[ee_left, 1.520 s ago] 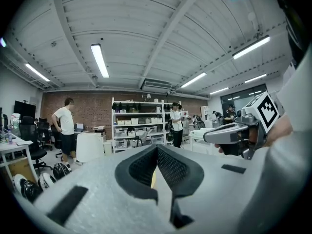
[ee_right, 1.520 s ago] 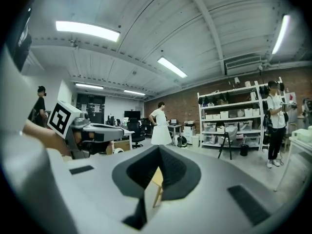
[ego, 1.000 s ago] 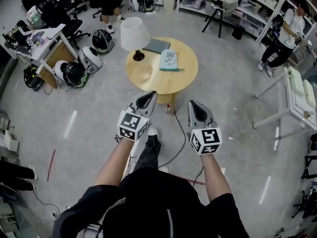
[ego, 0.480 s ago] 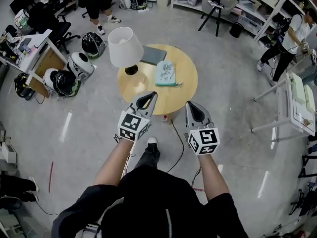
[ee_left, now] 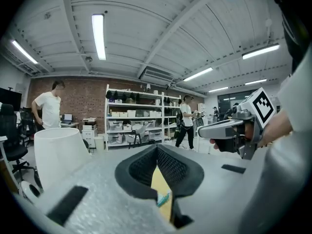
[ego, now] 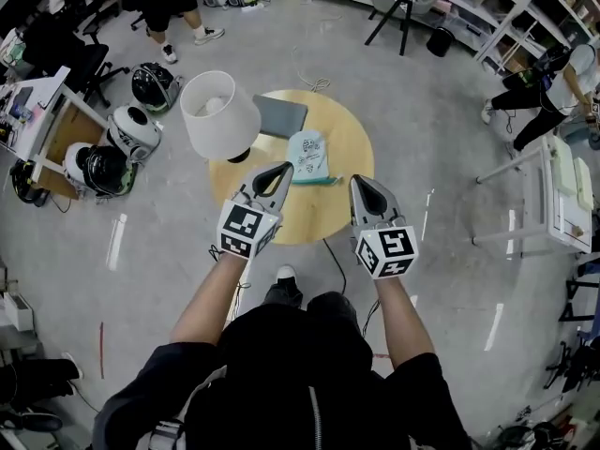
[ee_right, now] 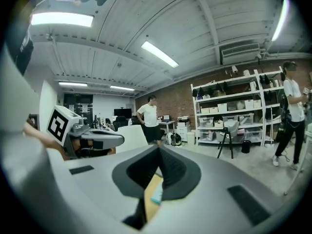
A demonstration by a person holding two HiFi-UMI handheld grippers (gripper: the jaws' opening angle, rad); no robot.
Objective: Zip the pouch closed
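Approach step. Left gripper [ego: 279,172] and right gripper [ego: 362,186]: fingers closed, empty, above the table [ego: 291,228] edge. Pouch [ego: 307,154] lies flat mid-table, near the lamp [ego: 218,115]. Likely best: open fingers, pin one pouch end, pull zip straight.

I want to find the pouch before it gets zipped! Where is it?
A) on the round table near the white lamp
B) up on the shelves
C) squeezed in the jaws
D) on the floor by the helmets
A: the pale blue pouch lies flat on the round wooden table, close beside the white lamp.
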